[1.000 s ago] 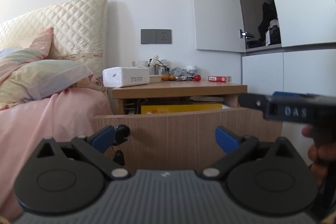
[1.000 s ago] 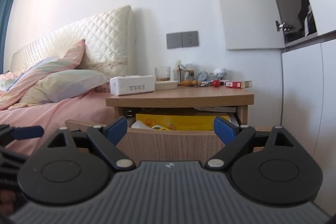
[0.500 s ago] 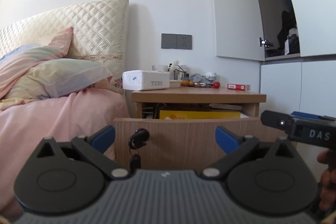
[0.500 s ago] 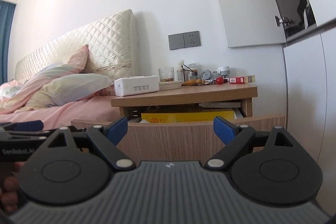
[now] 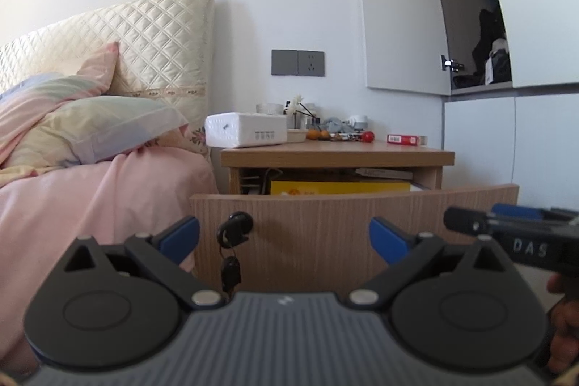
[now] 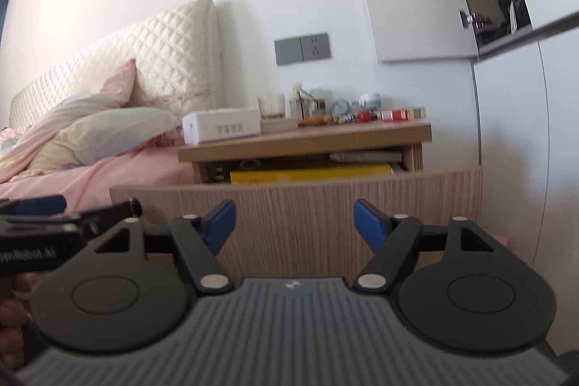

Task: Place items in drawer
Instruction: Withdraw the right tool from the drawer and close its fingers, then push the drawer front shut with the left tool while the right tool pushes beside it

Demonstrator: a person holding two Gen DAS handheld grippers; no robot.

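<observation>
Drawer (image 5: 347,227) of a bedside stand, pulled out toward both cameras; its wood front fills the middle of each view. A yellow box (image 5: 340,187) lies inside, just behind the front, under the stand's surface (image 5: 336,154). A key (image 5: 233,230) sits in the lock at the front's left end, with a second key hanging below it.

Left gripper (image 5: 284,236): blue fingers (image 5: 181,236) spread wide, nothing between them. The drawer front lies straight ahead, apart from the tips; the key shows just right of the left finger.

Right gripper (image 6: 295,223): fingers (image 6: 369,223) have just been closing, yet stand well apart with nothing between them. The drawer front lies directly beyond them, not touched. This view is slightly blurred.

On the surface, left to right: white tissue box (image 5: 246,129), glass cup (image 6: 271,105), small clutter too fine to name, red ball (image 5: 368,135), red packet (image 5: 407,140). All lie well beyond both sets of fingers.

Bed (image 5: 90,190) with pink cover and pillows stands left of the stand. Each gripper appears at the edge of the other's view, held by a hand (image 5: 564,324).
</observation>
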